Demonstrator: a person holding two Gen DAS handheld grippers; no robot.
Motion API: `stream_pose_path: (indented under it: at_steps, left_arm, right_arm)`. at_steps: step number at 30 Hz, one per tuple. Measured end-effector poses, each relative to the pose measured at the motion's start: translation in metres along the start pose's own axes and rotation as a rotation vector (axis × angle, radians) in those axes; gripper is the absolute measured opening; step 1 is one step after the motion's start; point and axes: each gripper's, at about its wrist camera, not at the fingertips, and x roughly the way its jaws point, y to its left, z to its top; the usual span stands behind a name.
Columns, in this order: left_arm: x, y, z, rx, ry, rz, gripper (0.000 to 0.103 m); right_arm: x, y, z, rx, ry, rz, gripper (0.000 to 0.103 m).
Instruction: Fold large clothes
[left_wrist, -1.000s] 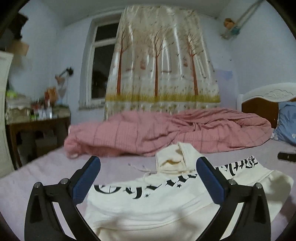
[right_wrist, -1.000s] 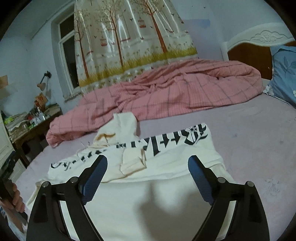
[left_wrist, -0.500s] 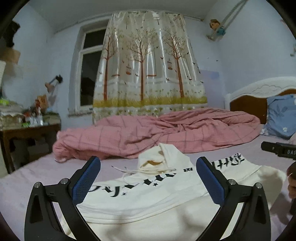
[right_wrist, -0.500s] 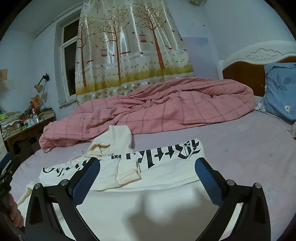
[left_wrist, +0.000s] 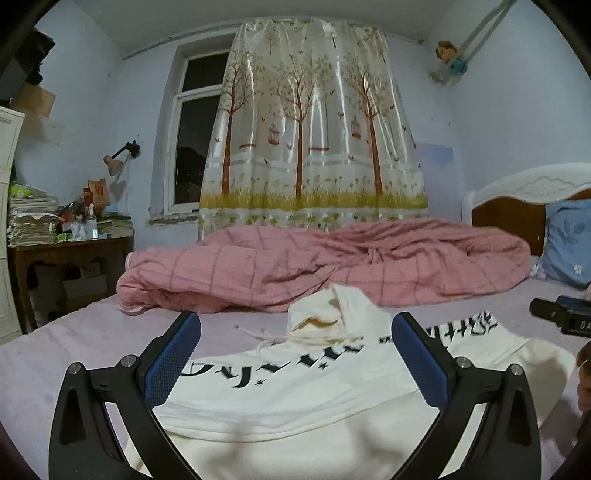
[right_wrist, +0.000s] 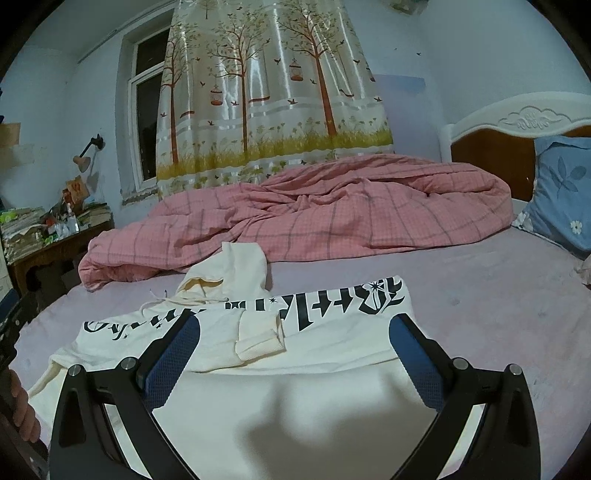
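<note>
A cream hoodie (left_wrist: 295, 391) (right_wrist: 325, 339) with black lettering lies flat on the lilac bed sheet (left_wrist: 81, 339) (right_wrist: 498, 295), its sleeves folded across the chest. One ribbed cuff (right_wrist: 260, 338) rests mid-chest and the hood (right_wrist: 229, 273) points toward the quilt. My left gripper (left_wrist: 295, 339) hovers open over the near left part of the hoodie, holding nothing. Over the near right part my right gripper (right_wrist: 294, 341) stands wide open and empty too. The right gripper's black body (left_wrist: 561, 319) shows at the right edge of the left wrist view.
A crumpled pink checked quilt (left_wrist: 325, 269) (right_wrist: 314, 225) lies across the far side of the bed. A blue pillow (right_wrist: 565, 192) leans on the headboard (right_wrist: 517, 122) at right. A cluttered wooden side table (left_wrist: 70, 251) stands at the left. A tree-print curtain (left_wrist: 310, 129) covers the window.
My right gripper's jaws have spread wider and its view has levelled out. The left view has panned sideways across the hoodie and back; the hoodie itself lies unchanged.
</note>
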Motion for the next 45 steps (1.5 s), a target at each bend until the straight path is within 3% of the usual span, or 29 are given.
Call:
stream_pose_path:
  at_steps: [3,7,9,11,15,17,23,27,29,33,35,37,39,40,41,42,44,45]
  left_arm:
    - [0.003,0.014,-0.005,-0.02,0.063,-0.021,0.103]
    - [-0.005,0.027,-0.024,-0.014,0.149,-0.01,0.103]
    - [-0.009,0.024,-0.035,0.028,0.194,-0.005,0.103]
    - [-0.008,0.016,-0.042,0.102,0.246,0.047,0.103]
    - [-0.021,0.007,-0.046,0.143,0.305,-0.017,0.103]
    - [-0.032,-0.001,-0.052,0.223,0.341,-0.023,0.103]
    - [-0.054,-0.012,-0.085,0.405,0.469,-0.081,0.103]
    - [-0.042,-0.015,-0.109,0.518,0.56,-0.042,0.103]
    - [-0.028,-0.016,-0.119,0.573,0.585,-0.005,0.103]
    - [0.0,-0.01,-0.119,0.558,0.601,0.02,0.103]
    - [0.016,-0.008,-0.12,0.581,0.589,0.051,0.103]
    - [0.029,-0.002,-0.119,0.548,0.601,0.03,0.101]
    - [0.027,0.004,-0.114,0.506,0.594,-0.014,0.078]
    - [0.021,0.004,-0.114,0.507,0.584,-0.045,0.067]
    - [0.016,0.001,-0.116,0.527,0.577,-0.066,0.042]
    - [0.01,-0.003,-0.119,0.552,0.576,-0.079,0.022]
    - [-0.003,-0.01,-0.122,0.599,0.549,-0.038,0.015]
    - [-0.011,-0.013,-0.122,0.617,0.517,-0.022,0.012]
  right_arm:
    - [0.001,0.003,-0.001,-0.021,0.02,0.008,0.103]
    - [0.004,0.009,-0.006,-0.062,0.118,0.033,0.103]
    - [0.001,0.011,-0.019,-0.09,0.158,0.059,0.103]
    - [0.002,0.014,-0.041,-0.163,0.229,0.059,0.103]
    - [-0.002,0.018,-0.072,-0.243,0.41,0.072,0.103]
    - [-0.014,0.019,-0.081,-0.265,0.454,0.075,0.103]
    - [-0.035,0.032,-0.107,-0.452,0.523,0.025,0.103]
    - [-0.018,0.03,-0.113,-0.463,0.573,-0.004,0.103]
    - [-0.004,0.021,-0.108,-0.43,0.579,-0.058,0.103]
    - [0.021,0.009,-0.101,-0.402,0.567,-0.086,0.103]
    - [0.03,0.011,-0.097,-0.443,0.532,-0.109,0.103]
    - [0.041,0.015,-0.095,-0.504,0.498,-0.141,0.103]
    - [0.046,0.017,-0.093,-0.526,0.483,-0.143,0.094]
    - [0.045,0.02,-0.093,-0.542,0.478,-0.116,0.077]
    - [0.042,0.022,-0.093,-0.556,0.471,-0.088,0.051]
    - [0.037,0.027,-0.096,-0.588,0.461,-0.061,0.039]
    - [0.03,0.035,-0.103,-0.648,0.425,-0.125,0.02]
    - [0.025,0.04,-0.105,-0.671,0.402,-0.15,0.018]
